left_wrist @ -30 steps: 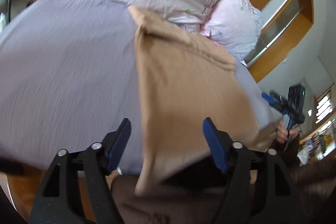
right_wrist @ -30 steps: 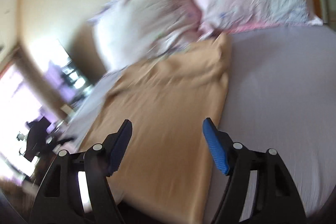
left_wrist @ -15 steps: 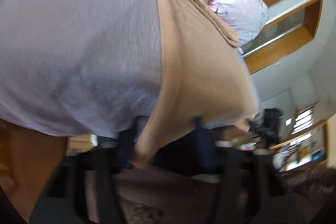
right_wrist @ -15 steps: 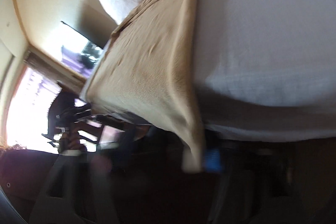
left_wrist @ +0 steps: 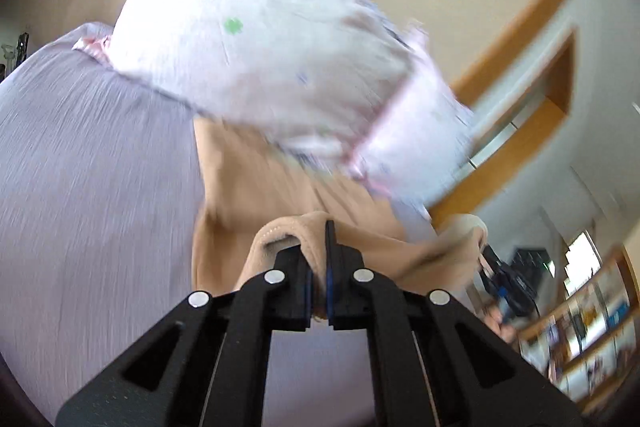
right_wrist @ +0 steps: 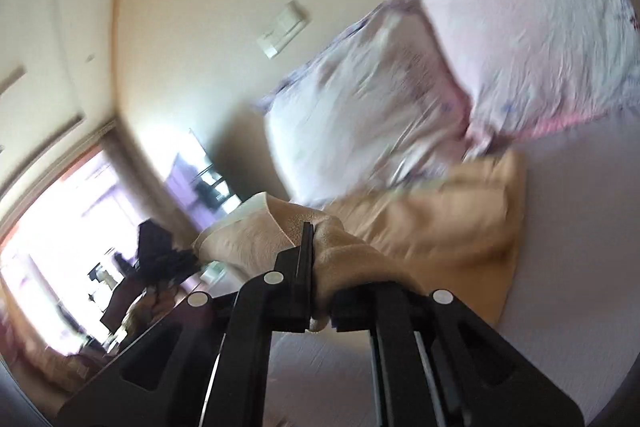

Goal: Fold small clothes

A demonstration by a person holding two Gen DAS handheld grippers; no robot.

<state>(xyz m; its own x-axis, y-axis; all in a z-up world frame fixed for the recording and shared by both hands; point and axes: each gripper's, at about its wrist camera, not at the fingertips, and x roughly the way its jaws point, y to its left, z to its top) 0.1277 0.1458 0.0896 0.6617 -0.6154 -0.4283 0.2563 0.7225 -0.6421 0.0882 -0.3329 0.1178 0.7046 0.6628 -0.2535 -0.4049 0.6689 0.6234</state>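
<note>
A tan garment [left_wrist: 256, 195] lies on the lavender bed sheet [left_wrist: 88, 187], its far end against the pillows. My left gripper [left_wrist: 320, 247] is shut on the garment's near left corner and holds it lifted above the sheet. My right gripper [right_wrist: 314, 247] is shut on the near right corner of the same garment [right_wrist: 432, 227]. The lifted near edge stretches between both grippers; the right gripper [left_wrist: 500, 283] shows at the right of the left wrist view. The frames are motion-blurred.
Two pale pink patterned pillows [left_wrist: 272, 59] [right_wrist: 520, 39] stand at the head of the bed against a cream wall. A wooden-trimmed window frame [left_wrist: 532, 131] is at the right. A bright window [right_wrist: 52, 227] and dark furniture [right_wrist: 160, 255] lie beyond the bed's side.
Both grippers were open over the garment's near edge, dipped below the bed edge, and have shut on its corners. They now hold the near edge raised and moved toward the pillows.
</note>
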